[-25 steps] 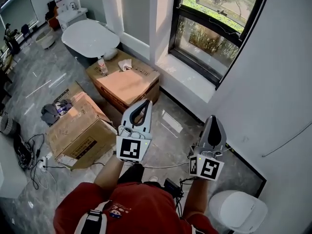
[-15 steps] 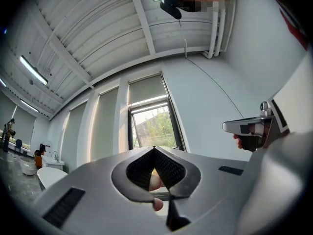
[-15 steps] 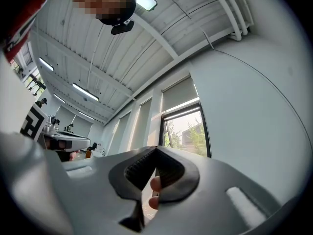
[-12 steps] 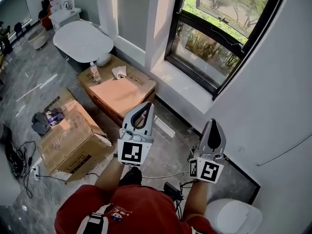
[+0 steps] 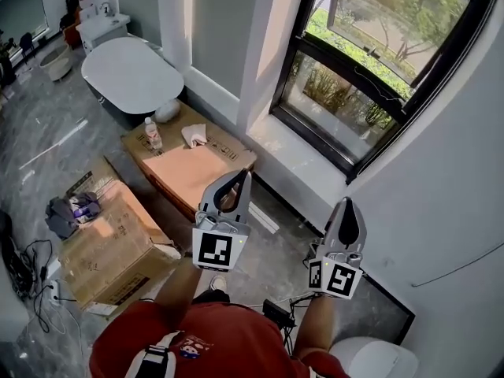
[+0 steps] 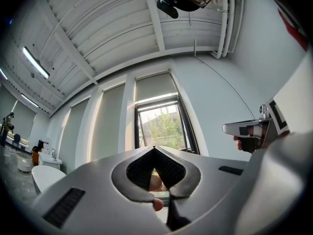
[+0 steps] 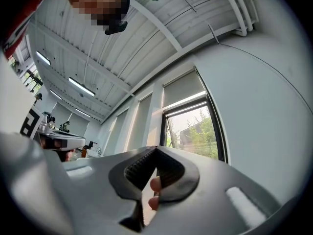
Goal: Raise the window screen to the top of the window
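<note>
A person in a red shirt (image 5: 205,341) holds both grippers out toward a window (image 5: 370,77). The left gripper (image 5: 244,175) has its jaws pressed together with nothing between them. The right gripper (image 5: 347,204) is likewise closed and empty. Both hang over the grey floor (image 5: 276,242), well apart from the glass. To the left stand two cardboard boxes (image 5: 189,164), the farther one carrying a bottle (image 5: 154,135). A white bathtub (image 5: 130,73) lies beyond them. Ahead, the white sill (image 5: 303,156) runs under the dark window frame. In the left gripper view, the window screen (image 6: 155,86) shows as a grey panel over the top part of the opening, with bare glass below it.
</note>
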A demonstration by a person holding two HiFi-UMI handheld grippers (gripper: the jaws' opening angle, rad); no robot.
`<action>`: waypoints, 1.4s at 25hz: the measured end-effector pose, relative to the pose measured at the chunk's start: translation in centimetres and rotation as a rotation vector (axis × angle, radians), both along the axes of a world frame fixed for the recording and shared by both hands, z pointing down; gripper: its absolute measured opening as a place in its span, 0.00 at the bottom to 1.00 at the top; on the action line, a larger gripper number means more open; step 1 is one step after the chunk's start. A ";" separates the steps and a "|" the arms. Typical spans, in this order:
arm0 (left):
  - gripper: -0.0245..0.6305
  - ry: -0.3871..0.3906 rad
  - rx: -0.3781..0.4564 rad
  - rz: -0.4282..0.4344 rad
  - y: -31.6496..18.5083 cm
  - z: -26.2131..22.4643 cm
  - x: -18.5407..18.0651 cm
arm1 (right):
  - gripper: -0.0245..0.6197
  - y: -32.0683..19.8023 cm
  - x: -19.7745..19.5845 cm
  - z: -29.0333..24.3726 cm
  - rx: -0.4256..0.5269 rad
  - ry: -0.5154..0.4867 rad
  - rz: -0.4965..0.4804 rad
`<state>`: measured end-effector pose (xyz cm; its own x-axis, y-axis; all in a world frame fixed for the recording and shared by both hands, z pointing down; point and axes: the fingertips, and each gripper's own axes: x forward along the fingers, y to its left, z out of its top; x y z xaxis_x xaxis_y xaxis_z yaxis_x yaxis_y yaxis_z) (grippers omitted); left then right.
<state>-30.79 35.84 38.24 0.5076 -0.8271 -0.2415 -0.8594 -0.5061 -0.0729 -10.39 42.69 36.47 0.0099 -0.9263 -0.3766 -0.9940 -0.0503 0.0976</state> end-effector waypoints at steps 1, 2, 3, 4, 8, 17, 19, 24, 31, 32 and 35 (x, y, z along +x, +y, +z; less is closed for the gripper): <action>0.04 0.002 0.000 0.002 -0.7 -0.1 -0.3 | 0.05 -0.7 -0.3 -0.1 -0.003 0.003 0.000; 0.04 0.004 0.000 0.004 -1.4 -0.1 -0.5 | 0.05 -1.4 -0.6 -0.1 -0.006 0.004 0.000; 0.04 0.005 -0.001 0.007 -2.0 -0.1 -0.8 | 0.05 -2.1 -0.9 0.0 -0.009 0.004 0.001; 0.04 0.005 -0.003 0.011 -2.5 0.0 -1.1 | 0.05 -2.7 -1.2 0.2 -0.011 0.002 0.003; 0.04 0.006 -0.015 0.028 -4.6 0.4 -1.9 | 0.05 -4.8 -2.1 0.6 -0.023 -0.008 0.018; 0.04 -0.005 -0.042 0.049 -8.0 1.0 -1.7 | 0.05 -7.7 -2.2 1.1 -0.041 -0.007 0.037; 0.04 -0.012 -0.036 0.061 -8.7 0.9 -0.9 | 0.05 -8.2 -1.5 0.8 -0.035 -0.001 0.046; 0.04 -0.016 -0.023 0.072 -10.9 1.1 1.0 | 0.05 -9.9 0.8 1.5 -0.013 -0.019 0.069; 0.04 -0.047 -0.011 0.084 -15.8 0.7 6.0 | 0.05 -14.1 5.7 1.5 0.002 -0.049 0.094; 0.04 -0.053 -0.008 0.087 -16.6 0.5 6.9 | 0.05 -14.8 6.6 1.4 0.005 -0.053 0.101; 0.04 -0.059 -0.006 0.098 -18.9 0.1 9.6 | 0.05 -16.6 9.5 1.2 0.015 -0.066 0.123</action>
